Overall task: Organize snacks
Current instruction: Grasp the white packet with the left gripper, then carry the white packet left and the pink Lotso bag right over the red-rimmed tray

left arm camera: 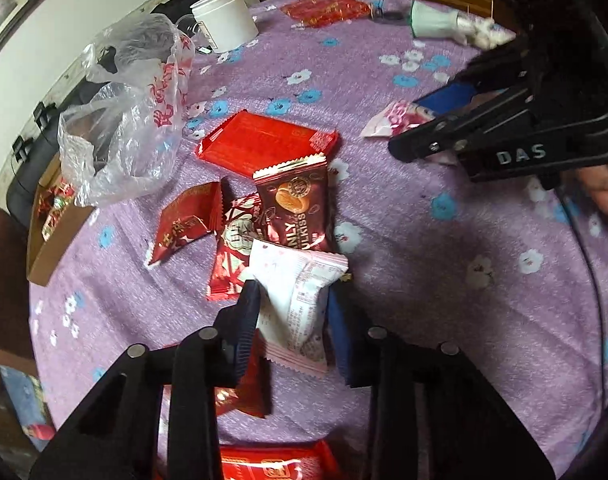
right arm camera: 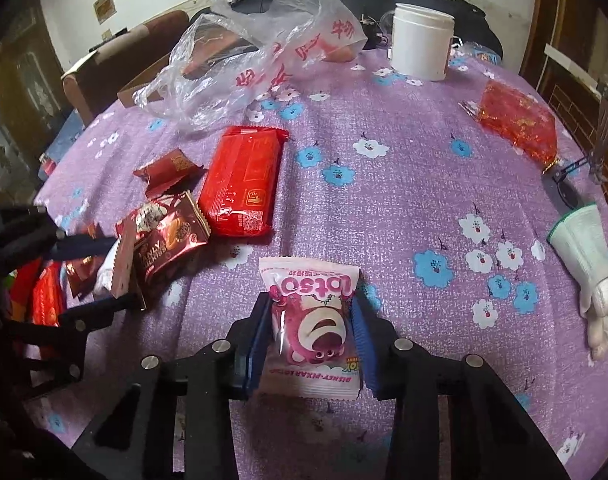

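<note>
Soft, even daylight fills both fisheye views, casting only faint shadows on the purple tablecloth (right arm camera: 383, 208), with glare on the plastic bag (right arm camera: 264, 40) and the red foil packet (left arm camera: 264, 144), while edges bow and darken into vignette and the near gripper frames look slightly blurred.

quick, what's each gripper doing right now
left gripper: shut on the white and pink snack packet
right gripper: shut on the pink lotso packet
</note>
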### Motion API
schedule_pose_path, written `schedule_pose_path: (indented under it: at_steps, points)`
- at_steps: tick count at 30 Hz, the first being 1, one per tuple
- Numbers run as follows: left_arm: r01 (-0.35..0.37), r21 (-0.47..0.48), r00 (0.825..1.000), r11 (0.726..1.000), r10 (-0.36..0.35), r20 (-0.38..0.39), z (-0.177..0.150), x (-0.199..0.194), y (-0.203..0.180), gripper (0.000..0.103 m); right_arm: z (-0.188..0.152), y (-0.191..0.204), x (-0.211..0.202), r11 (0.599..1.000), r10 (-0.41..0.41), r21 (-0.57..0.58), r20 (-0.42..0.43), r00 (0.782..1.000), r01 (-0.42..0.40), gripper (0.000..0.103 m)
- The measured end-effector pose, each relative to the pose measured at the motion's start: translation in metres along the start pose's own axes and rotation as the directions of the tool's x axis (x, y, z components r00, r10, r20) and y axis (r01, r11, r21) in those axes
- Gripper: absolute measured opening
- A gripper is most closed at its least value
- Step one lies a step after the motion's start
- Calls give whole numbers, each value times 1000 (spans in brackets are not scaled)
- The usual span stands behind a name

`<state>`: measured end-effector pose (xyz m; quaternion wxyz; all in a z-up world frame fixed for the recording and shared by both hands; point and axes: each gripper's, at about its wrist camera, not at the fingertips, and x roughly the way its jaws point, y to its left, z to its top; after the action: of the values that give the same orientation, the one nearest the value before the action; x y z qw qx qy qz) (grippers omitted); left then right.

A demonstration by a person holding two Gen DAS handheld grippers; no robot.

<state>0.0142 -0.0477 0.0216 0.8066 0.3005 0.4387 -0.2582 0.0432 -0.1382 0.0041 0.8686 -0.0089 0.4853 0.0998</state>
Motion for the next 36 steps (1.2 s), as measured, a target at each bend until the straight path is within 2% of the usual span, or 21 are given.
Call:
schedule_pose_path:
  at_steps: [3,6,8,11,15,21,31,34,36]
  points:
    - [63,-54,998,997,-62,29,-1,-8,2,23,0,-3,-1,999,44,22,3,999,-44,40]
    - [119,-131,992,984,-114,44,-3,-14,5,23,1,-6,-5,991,123,51,8,992,-124,40]
    - [136,-177,990,975,-128,53,-5,-17,6,23,1,-6,-6,987,148,66,15,989,-148,40]
    - [129,-232,991,964,-122,46,-8,-17,8,23,2,-6,-7,985,157,75,19,987,-158,40]
    - [58,-270,998,961,-61,-4,-12,-8,11,22,1,-6,-1,987,138,87,-6,990,-137,40]
    - [72,-336,997,939,-74,5,-14,-8,20,20,2,-7,-2,983,159,92,2,987,-159,40]
    - [139,-448,989,883,-100,110,-35,-42,22,19,4,-6,-15,957,267,100,57,962,-272,40]
    - [184,-484,979,856,-119,163,-48,-59,22,19,4,-5,-13,954,274,107,59,960,-279,40]
    - [188,-490,975,851,-104,194,-60,-74,16,19,4,-5,-12,956,268,111,58,962,-273,40]
